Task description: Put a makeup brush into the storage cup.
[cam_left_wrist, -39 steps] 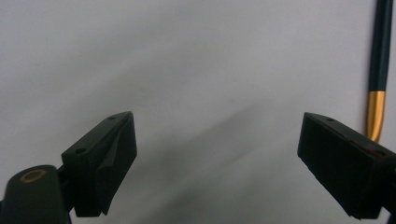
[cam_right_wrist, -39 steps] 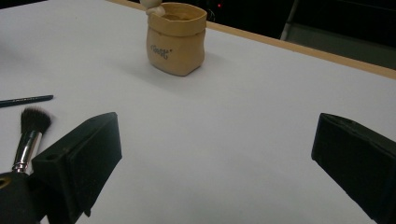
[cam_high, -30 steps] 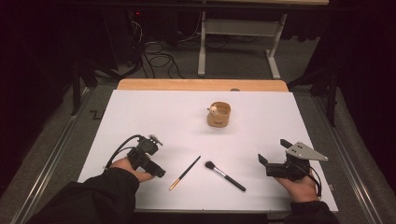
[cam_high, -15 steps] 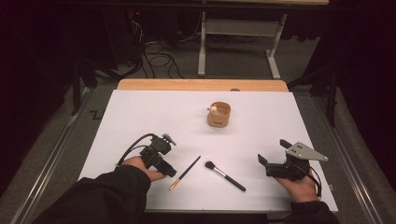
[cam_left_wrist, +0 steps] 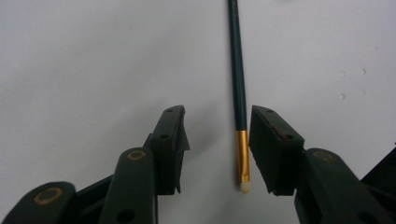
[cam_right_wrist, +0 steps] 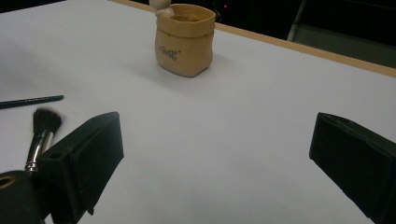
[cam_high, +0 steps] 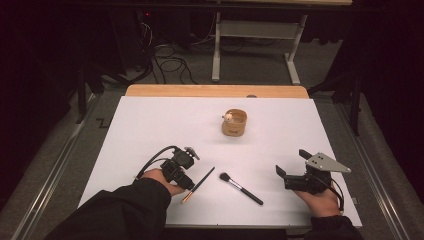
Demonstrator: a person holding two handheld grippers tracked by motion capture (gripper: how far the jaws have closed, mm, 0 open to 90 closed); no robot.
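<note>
Near the table's front edge, left of centre, the left gripper [cam_left_wrist: 217, 149] has its jaws spread around the thin green brush [cam_left_wrist: 238, 88], whose gold ferrule lies just beside the right-hand jaw. The right gripper [cam_high: 295, 172], jaws wide apart, rests near the front right corner. The tan pot [cam_high: 234, 123], mid-table toward the far edge, holds a small pale object at its rim.
</note>
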